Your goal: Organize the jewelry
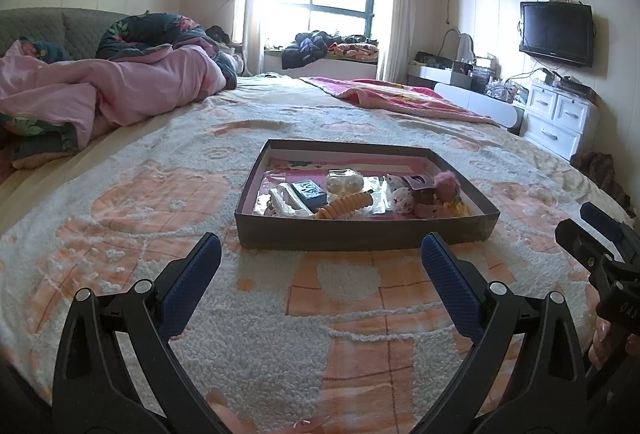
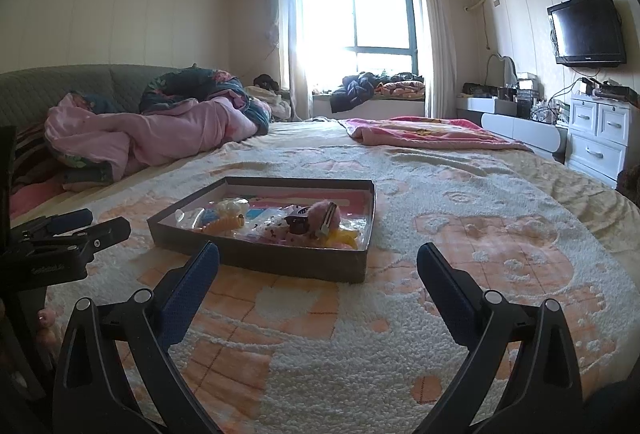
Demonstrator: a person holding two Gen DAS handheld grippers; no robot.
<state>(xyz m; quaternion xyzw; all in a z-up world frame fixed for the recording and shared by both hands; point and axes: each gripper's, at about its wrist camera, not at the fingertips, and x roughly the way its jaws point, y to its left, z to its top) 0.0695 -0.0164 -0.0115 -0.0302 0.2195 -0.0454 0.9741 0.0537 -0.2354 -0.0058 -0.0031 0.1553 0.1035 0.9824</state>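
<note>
Both grippers, left gripper point(image 1: 320, 266) and right gripper point(image 2: 318, 274), hover wide and empty over the bed point(image 1: 280, 334), short of the shallow box point(image 1: 360, 234) of loose jewelry: light, small, slippery bagged bits, so pinch the orange spiral band point(image 1: 346, 205) mid-body.

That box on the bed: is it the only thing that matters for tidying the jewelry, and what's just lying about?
For the job:
box
orange coil hair tie
pink fluffy clip
left claw, open
right claw, open

Just lying about:
pink quilt
pink blanket
television
white drawers
</note>
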